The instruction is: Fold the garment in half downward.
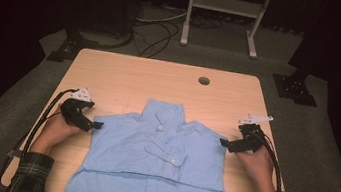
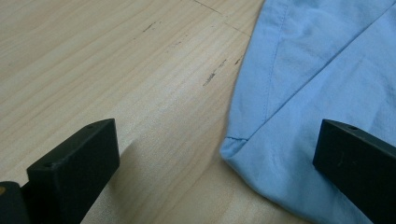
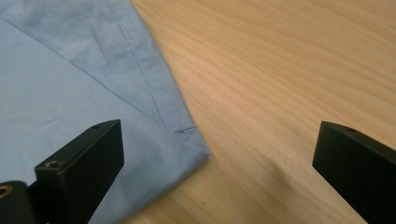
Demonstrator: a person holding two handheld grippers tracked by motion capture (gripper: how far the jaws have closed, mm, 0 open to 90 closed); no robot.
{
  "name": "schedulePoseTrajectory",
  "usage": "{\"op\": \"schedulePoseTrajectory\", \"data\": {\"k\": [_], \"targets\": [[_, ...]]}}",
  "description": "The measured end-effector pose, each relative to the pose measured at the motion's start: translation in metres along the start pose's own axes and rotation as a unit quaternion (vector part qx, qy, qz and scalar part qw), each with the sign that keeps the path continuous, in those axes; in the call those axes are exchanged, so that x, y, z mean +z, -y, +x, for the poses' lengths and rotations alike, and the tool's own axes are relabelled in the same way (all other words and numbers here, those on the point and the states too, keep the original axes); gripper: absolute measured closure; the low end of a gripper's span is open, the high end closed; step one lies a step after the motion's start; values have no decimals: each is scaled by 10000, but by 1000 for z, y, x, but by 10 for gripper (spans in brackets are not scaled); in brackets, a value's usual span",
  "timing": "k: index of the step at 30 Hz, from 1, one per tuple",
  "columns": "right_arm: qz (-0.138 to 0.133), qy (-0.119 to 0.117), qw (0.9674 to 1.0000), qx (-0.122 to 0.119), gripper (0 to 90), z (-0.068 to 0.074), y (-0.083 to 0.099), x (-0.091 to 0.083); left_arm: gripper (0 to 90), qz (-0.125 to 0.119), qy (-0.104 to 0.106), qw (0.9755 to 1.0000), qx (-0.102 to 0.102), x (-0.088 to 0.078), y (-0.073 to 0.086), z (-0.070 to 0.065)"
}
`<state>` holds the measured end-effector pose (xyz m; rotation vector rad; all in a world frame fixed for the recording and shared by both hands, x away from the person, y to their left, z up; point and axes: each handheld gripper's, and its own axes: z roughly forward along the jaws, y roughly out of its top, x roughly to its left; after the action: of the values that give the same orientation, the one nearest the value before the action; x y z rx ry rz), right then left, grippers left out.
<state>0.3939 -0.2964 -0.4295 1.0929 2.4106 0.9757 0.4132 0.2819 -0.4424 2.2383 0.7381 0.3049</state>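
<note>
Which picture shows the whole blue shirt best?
The high view: it shows the blue shirt laid flat with collar, buttons and folded sleeves. The left gripper view shows just one folded corner between open jaws; the right gripper view shows the opposite corner.

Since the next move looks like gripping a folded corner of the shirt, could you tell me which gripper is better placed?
Neither clearly; left by a hair. The left gripper and the right gripper both stand open, each with a folded corner of the shirt between its jaws, mirrored at either edge.
</note>
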Motion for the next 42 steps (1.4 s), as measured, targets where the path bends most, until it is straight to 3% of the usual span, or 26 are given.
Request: {"op": "schedulePoseTrajectory", "data": {"k": [7, 10, 19, 22, 25, 28, 31, 33, 42], "targets": [[81, -24, 10000, -38, 10, -1, 5, 13, 0, -1, -1, 10000, 2, 0, 0, 0], [-17, -125, 9998, 124, 0, -4, 9, 14, 0, 1, -4, 10000, 3, 0, 0, 0], [-144, -109, 9997, 133, 9, -3, 13, 13, 0, 4, -4, 10000, 9, 0, 0, 0], [-226, -184, 9996, 69, 79, -2, 14, 11, 0, 3, -7, 10000, 10, 0, 0, 0], [-363, -215, 9991, 77, 206, -2, 15, 9, 0, 2, -7, 10000, 9, 0, 0, 0], [-411, -219, 9989, 89, 253, -1, 16, 7, 0, 2, -7, 10000, 9, 0, 0, 0], [-392, -195, 9989, 154, 273, 1, 17, 6, 0, 3, -8, 10000, 2, 0, 0, 0], [-338, -242, 9991, 118, 382, 3, 16, 3, 0, 3, -8, 10000, 4, 0, 0, 0], [-182, -469, 9987, -3, 637, 8, 13, -1, 0, 3, -9, 10000, 3, 0, 0, 0]]}}
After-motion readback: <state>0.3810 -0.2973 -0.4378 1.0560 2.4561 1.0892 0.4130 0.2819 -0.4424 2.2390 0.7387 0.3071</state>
